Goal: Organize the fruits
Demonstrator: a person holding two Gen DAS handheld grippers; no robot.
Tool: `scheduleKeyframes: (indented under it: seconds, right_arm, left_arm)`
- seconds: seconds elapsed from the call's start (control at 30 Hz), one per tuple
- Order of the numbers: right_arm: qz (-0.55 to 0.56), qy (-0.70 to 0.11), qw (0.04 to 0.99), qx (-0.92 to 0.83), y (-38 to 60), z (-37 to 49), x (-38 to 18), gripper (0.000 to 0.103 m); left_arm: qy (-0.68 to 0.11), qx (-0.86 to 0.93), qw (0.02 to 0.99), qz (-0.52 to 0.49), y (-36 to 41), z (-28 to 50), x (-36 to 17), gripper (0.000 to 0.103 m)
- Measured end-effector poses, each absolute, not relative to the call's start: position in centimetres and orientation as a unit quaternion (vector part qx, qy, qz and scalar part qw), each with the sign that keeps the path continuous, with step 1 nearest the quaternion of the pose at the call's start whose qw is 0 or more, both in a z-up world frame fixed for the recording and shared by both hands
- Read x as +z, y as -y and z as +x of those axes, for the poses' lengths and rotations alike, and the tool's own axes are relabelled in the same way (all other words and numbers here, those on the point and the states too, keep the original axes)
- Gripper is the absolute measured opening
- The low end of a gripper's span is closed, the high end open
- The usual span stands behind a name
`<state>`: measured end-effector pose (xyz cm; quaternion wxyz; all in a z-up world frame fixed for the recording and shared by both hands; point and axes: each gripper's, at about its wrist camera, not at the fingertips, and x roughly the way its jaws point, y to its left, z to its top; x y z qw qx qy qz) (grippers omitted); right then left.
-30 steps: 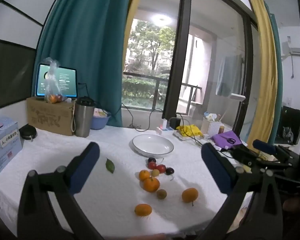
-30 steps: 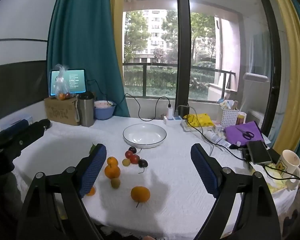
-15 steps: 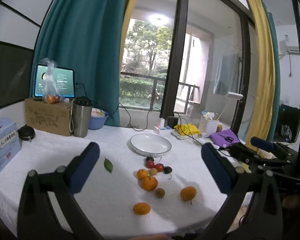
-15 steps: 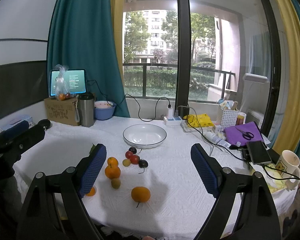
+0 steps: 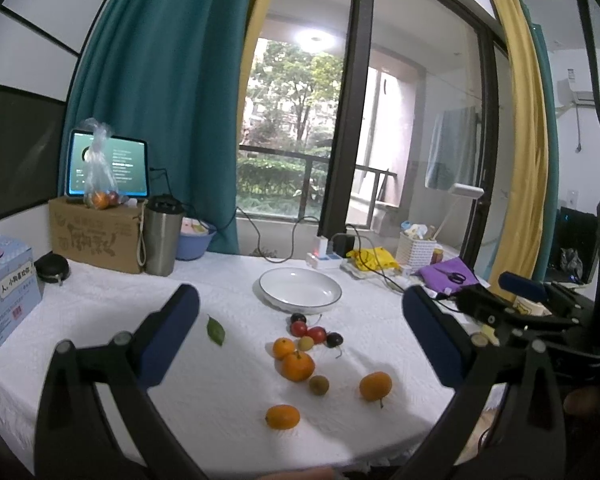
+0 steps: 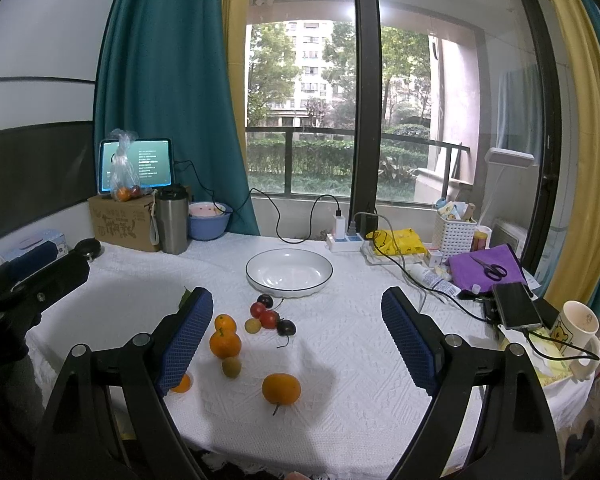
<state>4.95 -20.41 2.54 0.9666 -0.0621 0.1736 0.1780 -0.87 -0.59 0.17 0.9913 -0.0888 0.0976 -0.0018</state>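
Loose fruit lies on the white tablecloth in front of an empty white plate [image 5: 300,287] [image 6: 289,269]. Several oranges show: one near the front edge [image 5: 282,416], one with a stem [image 5: 375,386] [image 6: 281,389], and two touching [image 5: 298,365] [image 6: 225,344]. Small red and dark fruits [image 5: 315,334] [image 6: 269,319] cluster just before the plate. My left gripper [image 5: 300,336] is open and empty above the table's near side. My right gripper [image 6: 296,332] is open and empty, also short of the fruit.
A green leaf [image 5: 216,331] lies left of the fruit. A steel tumbler [image 5: 162,236], cardboard box [image 5: 96,234] and blue bowl [image 6: 208,220] stand at the back left. A power strip [image 6: 346,242], cables, purple pouch [image 6: 486,270], phone [image 6: 516,311] and mug [image 6: 576,330] crowd the right.
The left wrist view has shifted slightly, so the fruit sits a little higher in it. The right gripper has barely moved. Both stay open.
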Motion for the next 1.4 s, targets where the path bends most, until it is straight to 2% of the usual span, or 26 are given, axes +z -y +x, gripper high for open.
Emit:
scheduleKeyframes:
  seconds: [1.4]
  right_arm:
    - [-0.063,-0.174,0.967,0.175,20.61,4.93,2.62,0.089]
  left_arm:
    - [-0.098,-0.016,0.992,-0.077,1.26,-0.61,0.33,0.102]
